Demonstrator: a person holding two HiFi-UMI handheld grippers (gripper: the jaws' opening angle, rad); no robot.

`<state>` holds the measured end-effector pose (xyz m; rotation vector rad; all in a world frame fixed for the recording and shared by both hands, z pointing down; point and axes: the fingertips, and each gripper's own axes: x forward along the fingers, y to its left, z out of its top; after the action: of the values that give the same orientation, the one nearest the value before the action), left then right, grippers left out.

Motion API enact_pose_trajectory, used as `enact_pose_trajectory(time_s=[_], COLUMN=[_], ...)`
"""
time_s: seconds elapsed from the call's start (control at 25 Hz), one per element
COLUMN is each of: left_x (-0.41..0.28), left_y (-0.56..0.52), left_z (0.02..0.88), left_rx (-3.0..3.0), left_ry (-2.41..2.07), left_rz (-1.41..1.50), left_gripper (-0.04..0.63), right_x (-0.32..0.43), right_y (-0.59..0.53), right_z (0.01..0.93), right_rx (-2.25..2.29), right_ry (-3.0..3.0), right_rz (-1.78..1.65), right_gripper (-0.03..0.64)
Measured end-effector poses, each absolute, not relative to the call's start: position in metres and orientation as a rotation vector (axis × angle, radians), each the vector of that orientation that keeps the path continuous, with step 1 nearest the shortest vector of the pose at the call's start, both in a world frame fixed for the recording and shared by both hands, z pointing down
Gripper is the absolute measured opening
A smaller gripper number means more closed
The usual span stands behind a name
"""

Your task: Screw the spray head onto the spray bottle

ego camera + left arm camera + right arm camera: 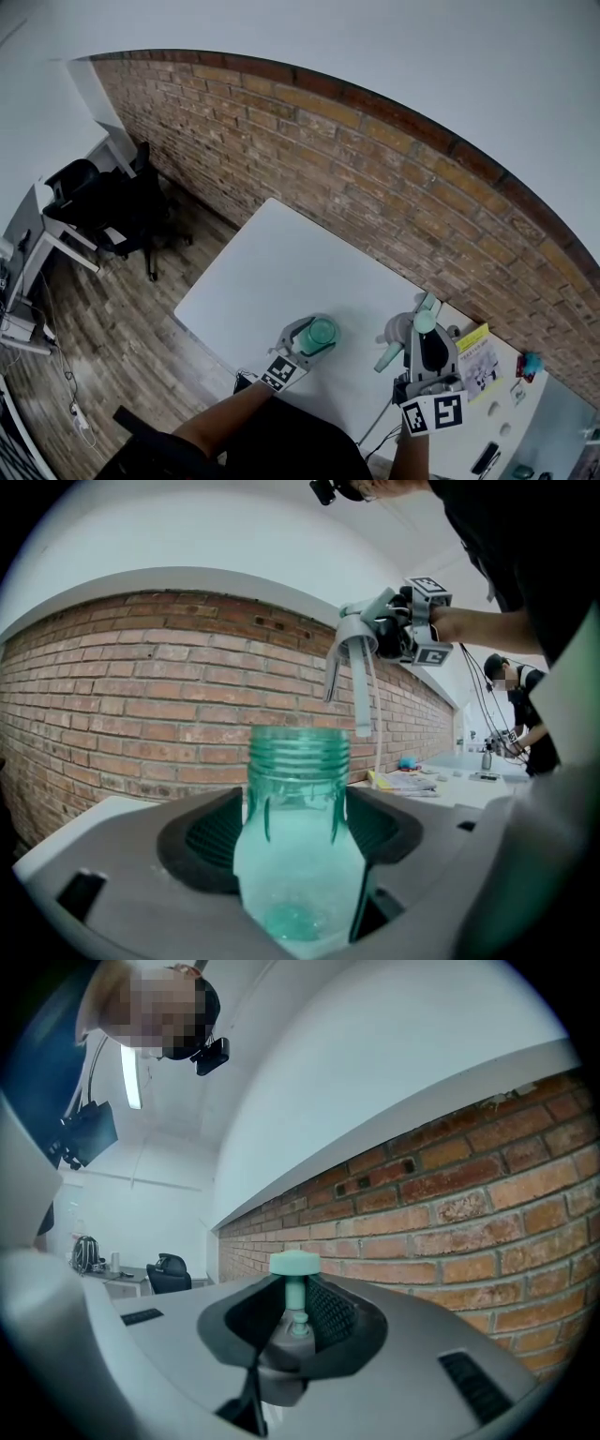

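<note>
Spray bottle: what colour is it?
Translucent teal green; the spray bottle shows best in the left gripper view.

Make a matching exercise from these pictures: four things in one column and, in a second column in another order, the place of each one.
Things
1. spray bottle
2. spray head
3. black office chair
4. yellow paper

Places
A. on the wooden floor, left of the table
B. gripped in the right claw
C. on the white table, at the right in the head view
D. gripped in the left claw

Pairs: 1-D, 2-B, 3-A, 4-C
</note>
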<state>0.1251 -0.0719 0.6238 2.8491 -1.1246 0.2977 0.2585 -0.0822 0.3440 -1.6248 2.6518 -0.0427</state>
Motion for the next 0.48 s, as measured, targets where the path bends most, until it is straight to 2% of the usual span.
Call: enact_pose_trajectory(time_s=[0.48], left_x=[0.126], left_y=[-0.073], left_z=[0.626], left_rx=[2.840], left_ry=[-1.104], left_rz=[0.312], left_gripper=[0.327], right_x=[0.247], right_y=[-0.089], right_z=[0.307], right_rx=[-1.567], right_ry=[2.636], right_rz=[-0.008], right_gripper=[0.067])
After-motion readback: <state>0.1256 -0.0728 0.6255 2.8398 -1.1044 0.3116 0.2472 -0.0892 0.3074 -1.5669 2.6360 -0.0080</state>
